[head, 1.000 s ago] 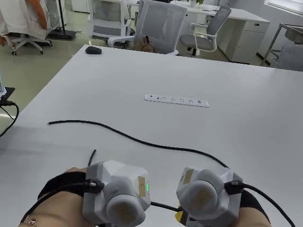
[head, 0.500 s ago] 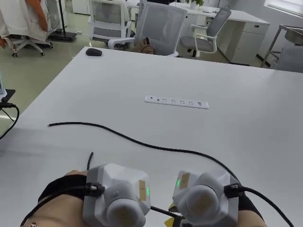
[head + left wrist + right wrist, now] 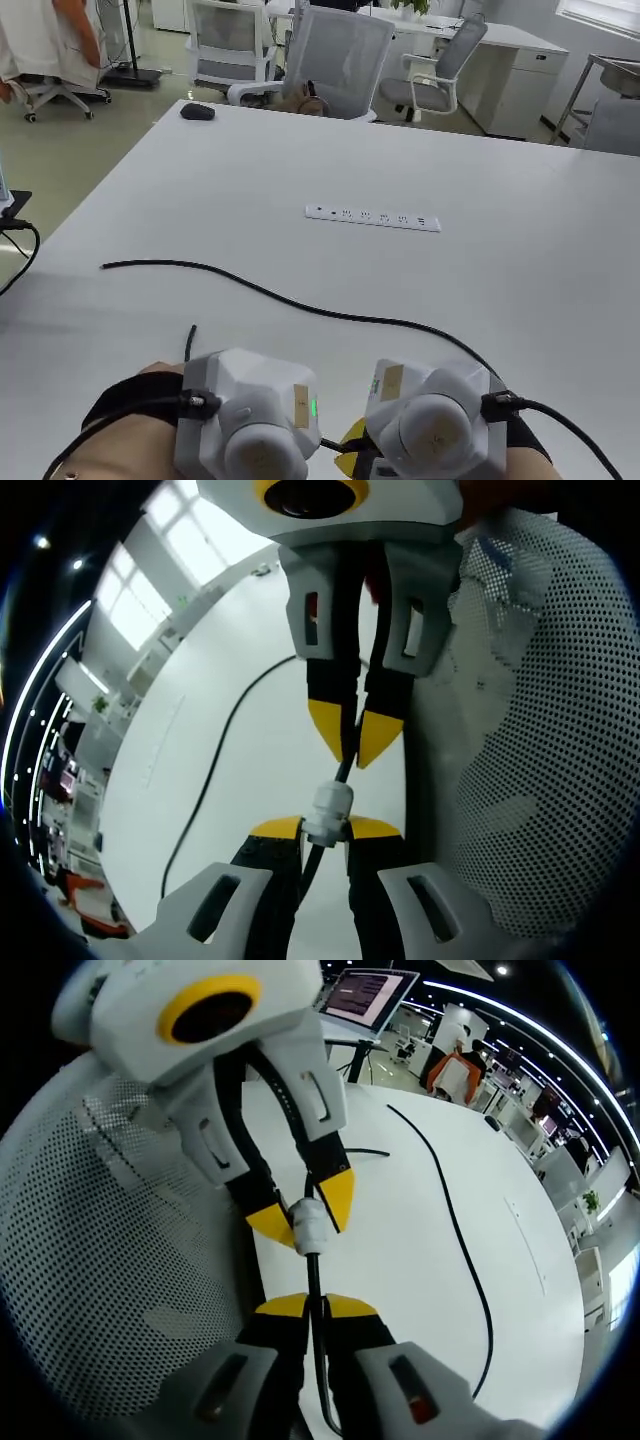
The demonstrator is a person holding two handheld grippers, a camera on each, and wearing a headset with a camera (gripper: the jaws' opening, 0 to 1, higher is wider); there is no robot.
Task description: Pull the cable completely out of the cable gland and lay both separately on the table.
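In the left gripper view my left gripper [image 3: 325,828] is shut on the white cable gland [image 3: 328,813]. The black cable [image 3: 347,765] runs out of the gland's far end. The right gripper [image 3: 355,735] comes in from the top, facing mine, and pinches the cable just beyond the gland. In the right gripper view my right gripper [image 3: 315,1306] is shut on the cable [image 3: 314,1280], a short way from the gland [image 3: 308,1228] held by the left gripper [image 3: 305,1215]. The rest of the cable [image 3: 300,303] lies in a long curve across the white table [image 3: 500,270].
A white power strip [image 3: 372,216] lies mid-table and a dark mouse [image 3: 197,109] at the far left corner. Office chairs [image 3: 340,55] stand behind the far edge. A white perforated surface [image 3: 520,730] is close beside both grippers at the near table edge.
The right gripper has shifted slightly left toward the left one, and yellow fingertips now show between the two housings. The cable on the table has barely moved.
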